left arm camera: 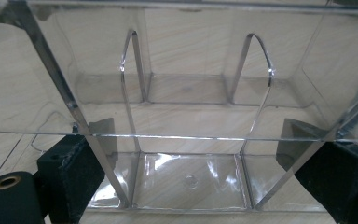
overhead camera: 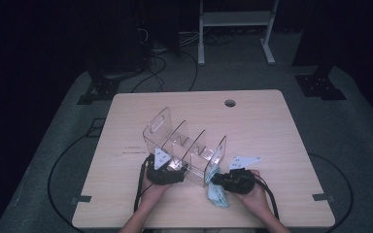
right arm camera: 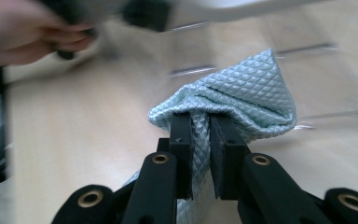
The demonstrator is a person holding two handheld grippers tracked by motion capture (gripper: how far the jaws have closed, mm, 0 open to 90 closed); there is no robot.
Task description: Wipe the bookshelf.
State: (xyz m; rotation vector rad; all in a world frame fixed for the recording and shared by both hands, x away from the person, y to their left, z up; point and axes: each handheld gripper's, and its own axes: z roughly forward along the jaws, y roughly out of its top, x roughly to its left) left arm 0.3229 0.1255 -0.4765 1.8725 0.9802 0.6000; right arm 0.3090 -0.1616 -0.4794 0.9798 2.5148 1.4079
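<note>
at the table's near edge, right tongs (right arm camera: 200,154) pinch a quilted cloth (right arm camera: 242,100); left tongs (left arm camera: 191,182) clamp the clear organizer (left arm camera: 186,107).

The high view looks down from above the table's (overhead camera: 272,126) near edge. Both gripper views sit low and close; all share the clear organizer (overhead camera: 184,145) (left arm camera: 186,116).

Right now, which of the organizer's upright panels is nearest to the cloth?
The end panel at the right of the clear organizer. The light blue cloth, pinched in the right gripper, lies against its foot; the other panels stand farther left.
</note>
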